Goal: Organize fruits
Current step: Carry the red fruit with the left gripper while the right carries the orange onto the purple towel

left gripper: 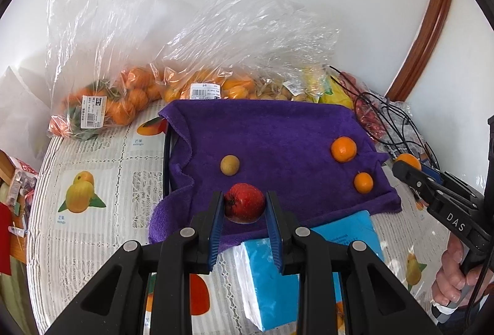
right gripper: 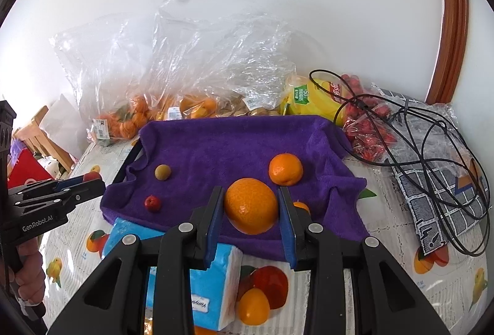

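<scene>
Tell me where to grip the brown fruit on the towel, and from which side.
Grip the brown fruit across its middle, coming down from above. It is a small ball with no handle-like part, and it lies alone on the towel, bare cloth all round. The left claw and right claw are both full; empty one first.

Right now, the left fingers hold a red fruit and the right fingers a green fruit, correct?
No: the right gripper holds an orange, not a green fruit; the right wrist view shows it. The left gripper does hold the red fruit.
</scene>
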`<state>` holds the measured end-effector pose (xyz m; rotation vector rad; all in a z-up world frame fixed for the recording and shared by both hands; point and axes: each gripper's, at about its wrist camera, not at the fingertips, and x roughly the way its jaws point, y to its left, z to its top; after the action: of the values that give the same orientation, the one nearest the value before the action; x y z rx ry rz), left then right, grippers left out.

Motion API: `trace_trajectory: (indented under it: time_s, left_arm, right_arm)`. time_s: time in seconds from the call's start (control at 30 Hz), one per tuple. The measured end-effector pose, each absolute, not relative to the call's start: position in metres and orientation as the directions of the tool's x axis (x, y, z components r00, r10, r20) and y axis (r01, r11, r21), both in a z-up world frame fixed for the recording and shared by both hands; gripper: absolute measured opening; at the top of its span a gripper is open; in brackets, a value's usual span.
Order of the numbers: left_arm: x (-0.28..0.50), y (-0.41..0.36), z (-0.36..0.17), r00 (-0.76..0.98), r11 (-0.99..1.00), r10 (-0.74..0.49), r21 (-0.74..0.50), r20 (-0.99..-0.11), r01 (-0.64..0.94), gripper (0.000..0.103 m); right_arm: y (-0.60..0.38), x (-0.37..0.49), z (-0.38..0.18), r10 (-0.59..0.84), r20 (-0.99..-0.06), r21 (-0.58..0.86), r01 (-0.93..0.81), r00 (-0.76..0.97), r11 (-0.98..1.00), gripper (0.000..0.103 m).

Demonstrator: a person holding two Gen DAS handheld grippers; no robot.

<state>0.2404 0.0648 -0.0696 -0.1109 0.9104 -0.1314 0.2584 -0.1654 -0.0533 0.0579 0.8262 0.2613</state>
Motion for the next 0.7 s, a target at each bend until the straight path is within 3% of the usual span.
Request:
trace_trajectory:
  time_s: [0.7]
  left_arm:
    - [0.273, 0.06, -0.101, 0.557, 0.986, -0.163, -0.153, -0.814, 0.065, 0.026]
  right_arm:
    - [-0.163, 0.292, -0.105, 0.287, -0.773, 0.193, -0.221, 0.566, 0.956, 0.034]
